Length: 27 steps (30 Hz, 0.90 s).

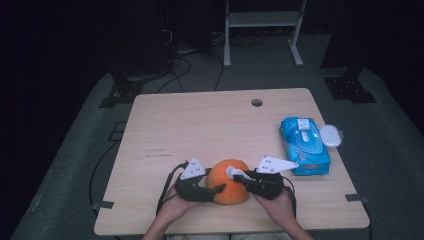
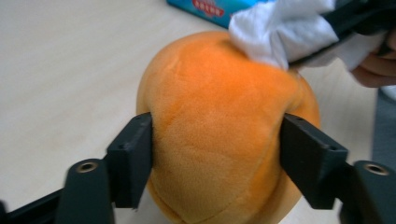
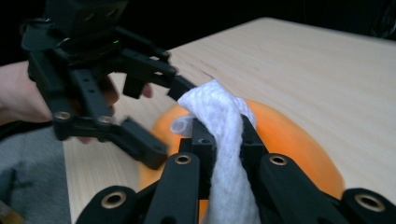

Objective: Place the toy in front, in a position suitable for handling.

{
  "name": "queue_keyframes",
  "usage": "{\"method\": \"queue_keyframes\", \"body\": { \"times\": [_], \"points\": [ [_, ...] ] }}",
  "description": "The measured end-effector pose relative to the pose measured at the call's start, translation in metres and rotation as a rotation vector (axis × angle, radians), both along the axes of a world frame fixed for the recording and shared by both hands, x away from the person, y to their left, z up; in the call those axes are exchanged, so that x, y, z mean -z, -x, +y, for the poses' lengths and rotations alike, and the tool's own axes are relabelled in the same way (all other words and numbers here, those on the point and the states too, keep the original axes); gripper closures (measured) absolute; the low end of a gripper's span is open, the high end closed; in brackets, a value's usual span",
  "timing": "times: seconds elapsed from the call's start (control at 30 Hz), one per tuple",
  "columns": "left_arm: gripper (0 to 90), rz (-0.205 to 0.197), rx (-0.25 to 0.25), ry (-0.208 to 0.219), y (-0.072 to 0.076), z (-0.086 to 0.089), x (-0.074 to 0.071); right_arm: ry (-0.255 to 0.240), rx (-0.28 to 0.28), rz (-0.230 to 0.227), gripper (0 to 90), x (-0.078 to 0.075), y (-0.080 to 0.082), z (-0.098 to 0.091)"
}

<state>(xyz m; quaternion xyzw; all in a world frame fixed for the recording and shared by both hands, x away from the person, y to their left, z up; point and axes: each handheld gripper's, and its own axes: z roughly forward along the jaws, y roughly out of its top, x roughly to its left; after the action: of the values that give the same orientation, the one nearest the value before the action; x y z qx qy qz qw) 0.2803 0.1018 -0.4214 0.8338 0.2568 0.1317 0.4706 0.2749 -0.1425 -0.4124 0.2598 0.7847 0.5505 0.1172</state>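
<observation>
An orange plush ball (image 1: 229, 181) rests on the wooden table (image 1: 200, 125) near its front edge. My left gripper (image 1: 217, 189) reaches in from the left, and in the left gripper view its two black jaws press into the ball (image 2: 219, 130) on both sides. My right gripper (image 1: 239, 176) comes from the right, shut on a crumpled white wipe (image 1: 232, 171) that it holds against the top of the ball. In the right gripper view the wipe (image 3: 224, 135) is pinched between the jaws, with the ball (image 3: 289, 140) under it and the left gripper (image 3: 168, 119) beyond.
A blue pack of wipes (image 1: 305, 145) lies at the right of the table, with a white lid (image 1: 330, 135) beside it. A round cable hole (image 1: 256, 102) sits near the far edge. Cables trail from both grippers off the front edge.
</observation>
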Motion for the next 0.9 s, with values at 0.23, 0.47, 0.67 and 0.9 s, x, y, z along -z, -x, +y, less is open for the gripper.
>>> {"method": "queue_keyframes", "body": {
  "times": [0.23,0.47,0.67,0.9],
  "points": [
    [18.6,0.081,-0.026,0.059,-0.006,0.006,0.002,0.033,0.069,0.051,81.5,0.007,-0.014,-0.019],
    [29.2,0.158,-0.048,0.087,-0.014,0.013,0.011,0.031,0.046,0.052,81.4,0.005,-0.012,-0.010],
    [36.6,-0.029,-0.017,0.057,0.003,0.002,-0.010,0.001,0.006,-0.030,81.3,-0.014,0.000,-0.007],
    [9.2,0.203,-0.072,0.115,-0.018,0.013,0.011,0.037,0.045,0.049,81.5,0.007,-0.015,-0.019]
  ]
}}
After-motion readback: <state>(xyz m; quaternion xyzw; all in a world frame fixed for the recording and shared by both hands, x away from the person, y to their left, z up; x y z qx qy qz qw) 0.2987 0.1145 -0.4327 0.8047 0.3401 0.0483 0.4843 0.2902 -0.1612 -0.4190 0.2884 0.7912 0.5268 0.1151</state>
